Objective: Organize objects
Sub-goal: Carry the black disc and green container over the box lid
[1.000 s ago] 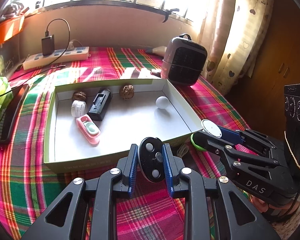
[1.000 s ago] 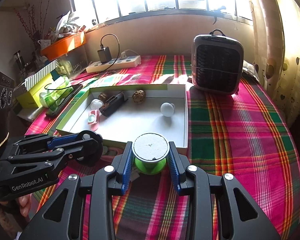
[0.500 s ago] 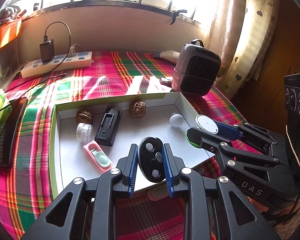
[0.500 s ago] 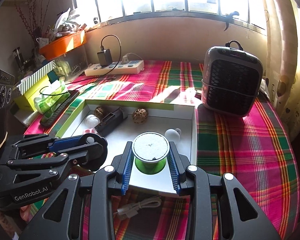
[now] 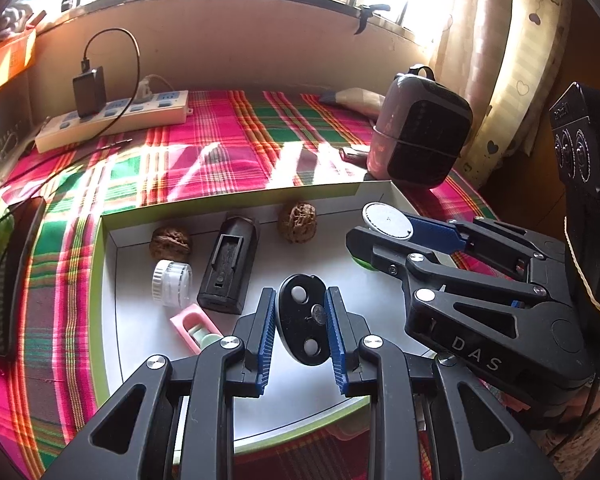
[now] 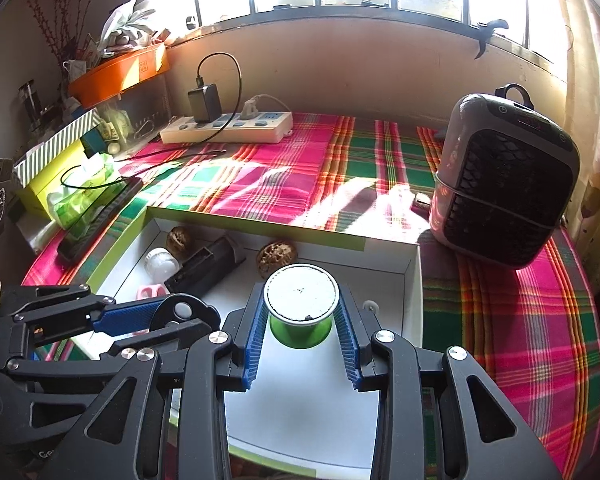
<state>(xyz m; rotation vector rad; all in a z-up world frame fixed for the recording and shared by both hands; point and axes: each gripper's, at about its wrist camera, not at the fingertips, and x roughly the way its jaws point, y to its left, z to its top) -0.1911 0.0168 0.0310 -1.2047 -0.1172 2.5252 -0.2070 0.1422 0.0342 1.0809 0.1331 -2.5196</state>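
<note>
Two items in transit, both over the white box (image 5: 236, 200), neither set down yet. Left hand-held gripper (image 5: 302, 326) is closed on a black oval part (image 5: 302, 324) with pale round studs, clamped across its narrow width. Right hand-held gripper (image 6: 300, 312) is closed on a green capsule (image 6: 300, 330) with a foil lid, pinched just under the rim, upright.

Step, as I read it: placement phase. Next move is lower each piece to the box floor, then open the jaws. Height above the floor can't be judged from these views.

Room:
- Box back-left is occupied: two walnuts (image 5: 170, 243), a black holder (image 5: 228, 266), a white cap (image 5: 171, 283), a pink case (image 5: 190, 326) near the left gripper's left finger.
- A small white ball (image 6: 369, 306) sits just beside the right gripper's right finger, close to the right wall. Risk of nudging it on descent.
- Bare floor lies centre and front of the box, under both grippers. Best drop zone.
- The grippers are close together; right fingers cross in front of the left view. Stagger the releases so that the fingers don't clash when they open.
- Front wall of the box lies under the gripper bodies. Keep the drop forward of it.

Heater (image 6: 504, 184) and power strip (image 6: 228, 128) stand on the plaid tabletop (image 6: 520, 320), well apart from the work.
</note>
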